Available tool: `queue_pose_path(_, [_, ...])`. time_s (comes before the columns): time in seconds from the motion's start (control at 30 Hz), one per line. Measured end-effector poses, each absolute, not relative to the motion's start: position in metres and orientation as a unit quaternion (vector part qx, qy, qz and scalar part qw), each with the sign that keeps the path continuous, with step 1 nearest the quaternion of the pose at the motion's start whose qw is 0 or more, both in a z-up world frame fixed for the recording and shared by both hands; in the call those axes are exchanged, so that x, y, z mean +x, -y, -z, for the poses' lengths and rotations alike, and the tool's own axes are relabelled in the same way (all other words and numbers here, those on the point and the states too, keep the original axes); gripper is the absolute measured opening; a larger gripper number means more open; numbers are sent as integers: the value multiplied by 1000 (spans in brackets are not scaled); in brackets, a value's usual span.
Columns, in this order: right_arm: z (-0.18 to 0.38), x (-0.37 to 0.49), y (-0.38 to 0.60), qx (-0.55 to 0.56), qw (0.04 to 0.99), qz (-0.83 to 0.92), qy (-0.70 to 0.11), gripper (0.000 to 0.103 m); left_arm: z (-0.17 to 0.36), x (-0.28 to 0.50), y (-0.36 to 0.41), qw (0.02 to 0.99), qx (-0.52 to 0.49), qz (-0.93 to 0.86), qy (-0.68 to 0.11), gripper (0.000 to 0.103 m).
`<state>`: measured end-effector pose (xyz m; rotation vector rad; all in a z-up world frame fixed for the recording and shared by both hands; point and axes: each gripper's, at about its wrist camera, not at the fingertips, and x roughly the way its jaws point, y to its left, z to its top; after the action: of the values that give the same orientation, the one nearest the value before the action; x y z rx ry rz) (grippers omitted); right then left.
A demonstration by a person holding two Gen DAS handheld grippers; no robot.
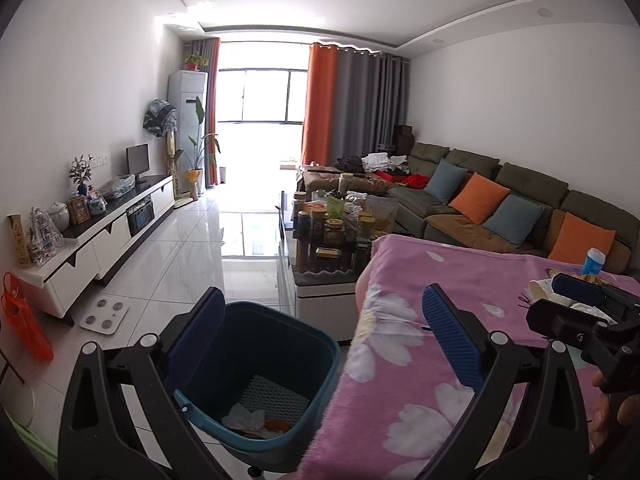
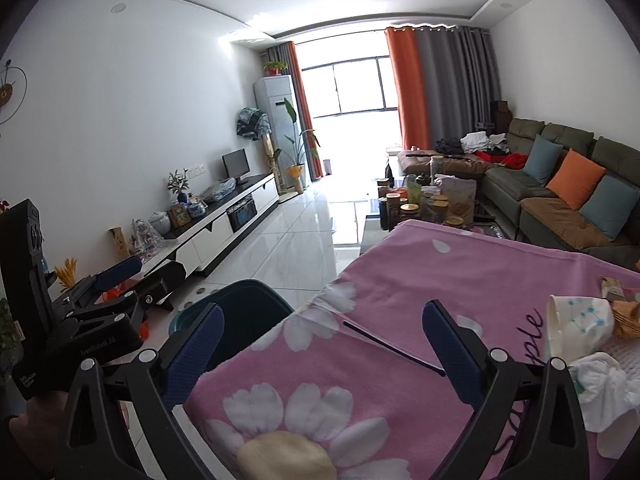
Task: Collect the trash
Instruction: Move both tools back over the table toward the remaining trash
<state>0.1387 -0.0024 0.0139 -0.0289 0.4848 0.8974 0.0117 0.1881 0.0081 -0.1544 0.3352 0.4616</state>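
A dark teal trash bin (image 1: 260, 364) stands on the floor against the left edge of a table under a pink flowered cloth (image 1: 420, 360). Crumpled white paper (image 1: 244, 418) and a brown scrap lie in its bottom. My left gripper (image 1: 324, 336) hangs open above the bin and the cloth's edge, with nothing between its fingers. My right gripper (image 2: 322, 354) is wide open over the cloth, also holding nothing. On the cloth to its right lie a tipped paper cup (image 2: 576, 320), a crumpled white tissue (image 2: 604, 388) and snack wrappers (image 2: 624, 308). A thin dark stick (image 2: 394, 348) lies between the right gripper's fingers.
Beyond the table stands a low coffee table (image 1: 320, 300) crowded with jars. A grey sofa (image 1: 520, 208) with cushions runs along the right wall, and a TV cabinet (image 1: 104, 236) along the left. A bathroom scale (image 1: 104, 314) and an orange bag (image 1: 24, 320) sit on the floor.
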Motion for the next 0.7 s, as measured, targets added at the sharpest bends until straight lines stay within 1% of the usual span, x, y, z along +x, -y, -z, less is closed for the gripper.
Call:
queue_pose_path(0.3, [-4,123,61,-3,903,-373,-215,96,-16,23,-119,978,-43,-142,-147,97])
queue_pose_path(0.53, [5,105,111,-7,930,-309,-201,96,-10,28,-90,984,-52,-76,-153,97])
queue_pose_path(0.7, [18,99,154,-4,943,-257,-210,96,-6,32,-65,986,-53,-26,-158,97])
